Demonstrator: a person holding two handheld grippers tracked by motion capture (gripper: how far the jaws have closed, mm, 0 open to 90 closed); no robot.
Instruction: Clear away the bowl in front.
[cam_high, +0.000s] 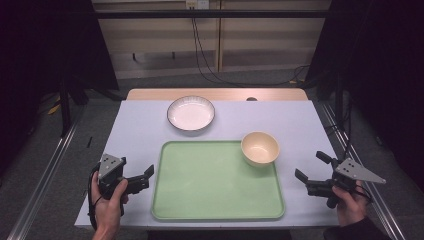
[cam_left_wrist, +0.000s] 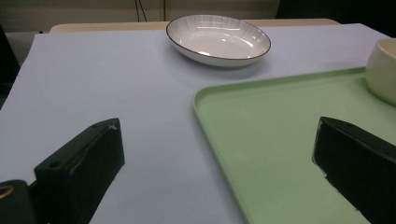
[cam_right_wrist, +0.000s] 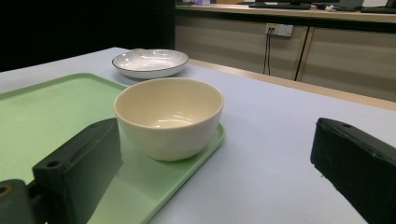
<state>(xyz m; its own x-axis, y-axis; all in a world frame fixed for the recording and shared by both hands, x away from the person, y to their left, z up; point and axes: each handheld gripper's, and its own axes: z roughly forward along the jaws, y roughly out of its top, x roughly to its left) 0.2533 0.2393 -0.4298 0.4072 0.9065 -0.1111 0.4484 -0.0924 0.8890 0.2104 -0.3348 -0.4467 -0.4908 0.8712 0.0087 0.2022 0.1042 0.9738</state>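
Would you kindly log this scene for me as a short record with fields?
surface: pale table
tray: green tray, bare apart from the bowl
bowl: cream bowl, upright in the tray's far right corner
plate: white plate, on the table beyond the tray
left gripper: open, holding nothing, left of the tray
right gripper: open, holding nothing, right of the tray

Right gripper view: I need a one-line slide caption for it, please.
Open right gripper faces a cream bowl in the green tray's corner, white plate beyond.
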